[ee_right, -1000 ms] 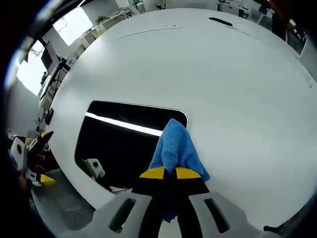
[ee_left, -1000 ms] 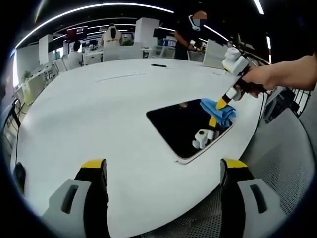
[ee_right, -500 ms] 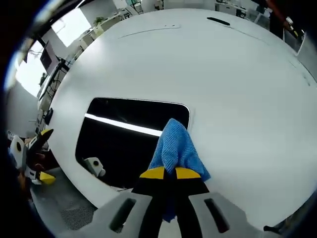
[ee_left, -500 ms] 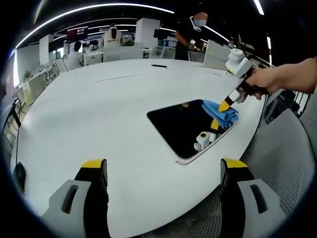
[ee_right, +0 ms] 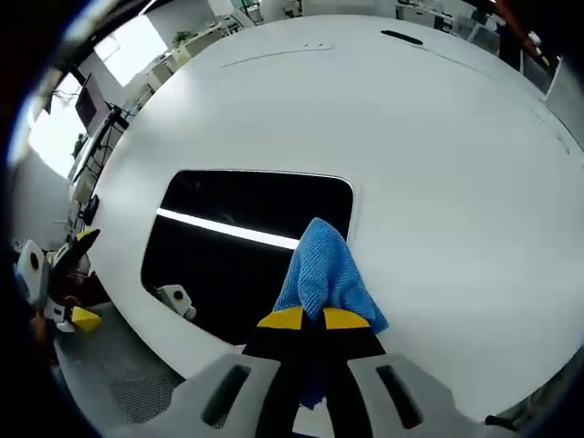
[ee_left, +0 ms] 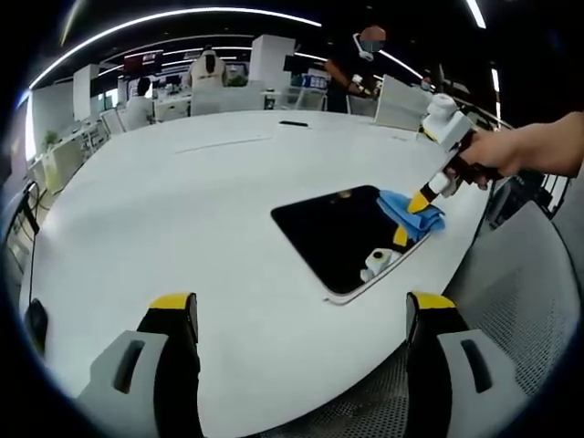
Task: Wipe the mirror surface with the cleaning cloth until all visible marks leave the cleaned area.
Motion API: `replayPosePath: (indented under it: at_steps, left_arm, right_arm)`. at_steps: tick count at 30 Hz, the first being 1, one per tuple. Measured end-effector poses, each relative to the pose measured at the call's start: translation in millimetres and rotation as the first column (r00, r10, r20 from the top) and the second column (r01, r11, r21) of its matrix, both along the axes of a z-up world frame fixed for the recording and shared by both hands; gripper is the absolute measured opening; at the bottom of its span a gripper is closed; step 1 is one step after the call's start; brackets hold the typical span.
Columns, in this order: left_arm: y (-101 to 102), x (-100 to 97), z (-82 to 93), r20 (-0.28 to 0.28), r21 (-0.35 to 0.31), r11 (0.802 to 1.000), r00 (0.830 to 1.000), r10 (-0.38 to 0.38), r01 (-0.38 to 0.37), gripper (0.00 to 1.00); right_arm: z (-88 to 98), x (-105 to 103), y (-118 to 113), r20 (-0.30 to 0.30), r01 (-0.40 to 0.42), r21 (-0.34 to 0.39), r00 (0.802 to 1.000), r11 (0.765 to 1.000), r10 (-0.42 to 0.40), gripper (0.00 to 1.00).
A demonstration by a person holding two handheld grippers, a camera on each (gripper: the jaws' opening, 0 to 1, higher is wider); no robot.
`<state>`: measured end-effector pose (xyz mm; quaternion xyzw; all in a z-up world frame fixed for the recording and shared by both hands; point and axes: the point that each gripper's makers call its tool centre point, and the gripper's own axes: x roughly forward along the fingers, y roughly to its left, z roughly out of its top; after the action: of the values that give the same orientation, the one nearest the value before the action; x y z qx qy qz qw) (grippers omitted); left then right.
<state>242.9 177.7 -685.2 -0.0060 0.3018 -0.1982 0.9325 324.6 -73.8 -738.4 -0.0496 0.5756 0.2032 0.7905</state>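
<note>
right gripper: pinched tight on the blue cloth
left gripper: jaws wide apart, holding nothing
blue cloth: touching the mirror near its right edge
mirror: flat on the white table

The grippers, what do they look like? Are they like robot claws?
Sort of! Each has two chunky jaws, grey at the base, black further up, with bright yellow tips. The left gripper shows them wide apart. The right gripper carries a white box on top, and a bare forearm with no sleeve shows behind it.

Bright ceiling strip lights glare off the white table, streak the dark mirror, and fisheye distortion bends every edge.
</note>
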Motion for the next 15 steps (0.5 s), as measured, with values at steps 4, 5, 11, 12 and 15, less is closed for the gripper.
replayPosePath:
  at_steps: [4, 5, 11, 12, 15]
  left_arm:
    - [1, 0.2, 0.6, 0.003, 0.000, 1.000, 1.000, 0.005, -0.005, 0.94]
    - [1, 0.1, 0.6, 0.003, 0.001, 1.000, 1.000, 0.005, -0.005, 0.94]
    - [0, -1.0, -0.2, -0.002, 0.005, 1.000, 1.000, -0.004, 0.004, 0.94]
    - [-1, -1.1, -0.4, -0.002, 0.006, 1.000, 1.000, -0.006, 0.006, 0.94]
    - [0, -0.9, -0.6, -0.002, 0.010, 1.000, 1.000, -0.005, 0.005, 0.93]
  right_arm:
    - [-0.8, -2, -1, -0.002, 0.001, 0.002, 1.000, 1.000, -0.001, 0.00]
    - [-0.8, -4, -1, -0.002, 0.002, 0.003, 1.000, 1.000, -0.002, 0.00]
    - [-0.8, -9, -1, -0.003, 0.007, 0.009, 1.000, 1.000, -0.007, 0.00]
    - [-0.9, -10, -1, -0.003, 0.009, 0.011, 1.000, 1.000, -0.009, 0.00]
    - [-0.8, -13, -1, -0.004, 0.010, 0.014, 1.000, 1.000, -0.010, 0.00]
